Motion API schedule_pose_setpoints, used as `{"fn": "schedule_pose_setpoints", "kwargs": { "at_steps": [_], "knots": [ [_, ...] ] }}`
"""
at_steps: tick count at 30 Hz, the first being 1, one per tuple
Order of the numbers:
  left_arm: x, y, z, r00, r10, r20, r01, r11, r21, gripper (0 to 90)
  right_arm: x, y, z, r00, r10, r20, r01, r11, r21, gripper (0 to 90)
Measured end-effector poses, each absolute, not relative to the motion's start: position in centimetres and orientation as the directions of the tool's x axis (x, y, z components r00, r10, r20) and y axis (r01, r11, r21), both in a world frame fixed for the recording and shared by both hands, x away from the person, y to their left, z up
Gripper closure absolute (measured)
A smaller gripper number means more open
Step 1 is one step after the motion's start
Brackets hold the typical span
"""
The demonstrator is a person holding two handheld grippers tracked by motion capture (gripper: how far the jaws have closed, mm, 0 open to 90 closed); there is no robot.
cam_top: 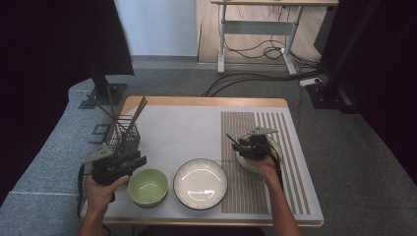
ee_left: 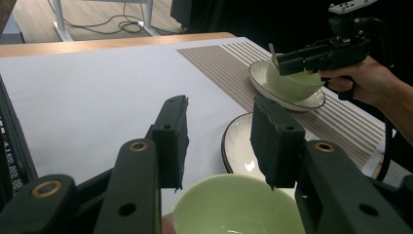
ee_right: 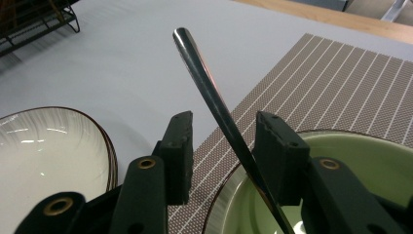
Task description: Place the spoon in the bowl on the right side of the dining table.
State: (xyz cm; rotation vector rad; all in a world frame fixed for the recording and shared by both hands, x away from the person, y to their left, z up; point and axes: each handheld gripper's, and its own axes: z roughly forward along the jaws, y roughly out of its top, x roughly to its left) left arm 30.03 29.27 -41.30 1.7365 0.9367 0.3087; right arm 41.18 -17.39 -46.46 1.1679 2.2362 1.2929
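Right gripper (cam_top: 244, 146): poised over the green bowl (ee_left: 292, 83) at the far-right place setting, jaws parted with a metal spoon handle (ee_right: 214, 100) slanting up between them; the pads look clear of it, so the spoon seems already let go.
Left gripper (cam_top: 129, 161): jaws spread and gripping nothing, held just above a second green bowl (cam_top: 148, 187) near the table's front edge.
Spoon: slim, shiny metal, its handle leaning on the bowl's rim and pointing out toward the white mat (cam_top: 182, 132), its scoop end down inside the bowl.
Setting on the right: bowl sits on a dark-rimmed plate (ee_left: 311, 101), which rests on a striped brown placemat (cam_top: 265, 167).
Done so far: one bowl stacked on its plate with a spoon in it, by the look of things.
Left to do: the second bowl stands beside an unfilled ribbed plate (cam_top: 200, 183), probably its next stop.
Supplies: chopsticks (cam_top: 114, 114) stand in a wire basket (cam_top: 124, 136) at the left.
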Motion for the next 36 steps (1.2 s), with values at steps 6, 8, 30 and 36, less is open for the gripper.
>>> {"fn": "schedule_pose_setpoints", "kwargs": {
  "at_steps": [6, 8, 30, 36],
  "knots": [
    [30.0, 29.4, -41.3, 0.653, 0.719, -0.238, 0.435, -0.099, 0.895, 57.6, 40.5, -18.2, -45.7, -0.614, 0.777, 0.136, 0.468, 0.221, 0.856, 56.3],
    [30.0, 29.4, -41.3, 0.653, 0.719, -0.238, 0.435, -0.099, 0.895, 57.6, 40.2, -18.5, -45.5, -0.614, 0.777, 0.139, 0.466, 0.215, 0.859, 55.4],
    [30.0, 30.1, -41.1, 0.643, 0.724, -0.248, 0.435, -0.080, 0.897, 56.8, 36.8, -18.9, -46.5, -0.600, 0.787, 0.142, 0.456, 0.191, 0.870, 47.8],
    [30.1, 30.5, -40.9, 0.640, 0.727, -0.249, 0.430, -0.070, 0.900, 56.6, 36.6, -18.9, -46.8, -0.598, 0.789, 0.140, 0.461, 0.195, 0.866, 46.8]
  ]
}}
